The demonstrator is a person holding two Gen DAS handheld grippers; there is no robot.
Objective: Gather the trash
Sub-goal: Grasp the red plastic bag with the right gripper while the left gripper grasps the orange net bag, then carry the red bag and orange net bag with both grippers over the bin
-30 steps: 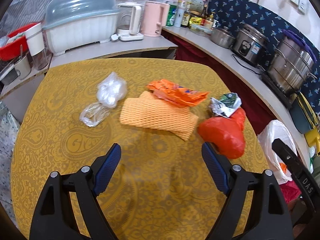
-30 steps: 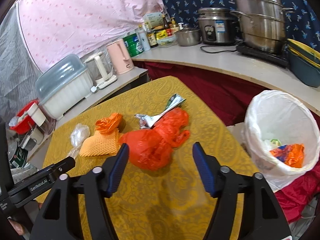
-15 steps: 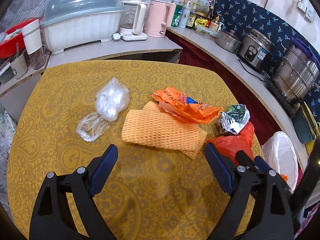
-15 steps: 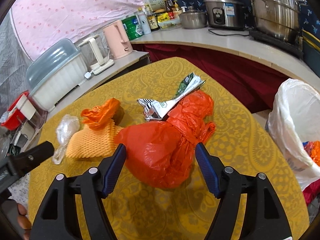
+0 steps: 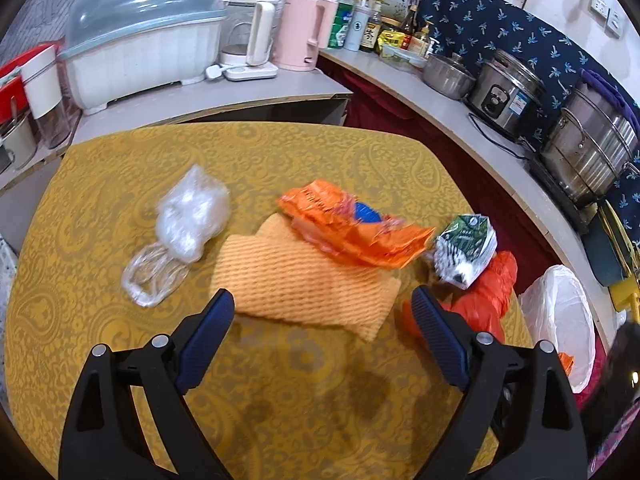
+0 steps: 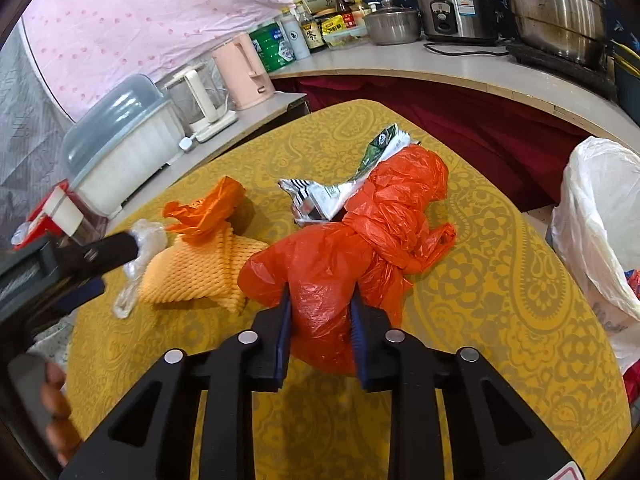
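Right gripper (image 6: 320, 312) had just closed, pinching red bag (image 6: 340, 264) beside white-lined bin (image 6: 600, 216) — orange wrapper inside; left gripper (image 5: 324, 320) gaped empty.

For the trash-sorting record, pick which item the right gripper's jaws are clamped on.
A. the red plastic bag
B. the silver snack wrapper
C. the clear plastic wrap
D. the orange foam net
A: in the right wrist view the right gripper has its jaws pinched into the near end of the red plastic bag, having just closed on it; the other pieces lie untouched on the table.
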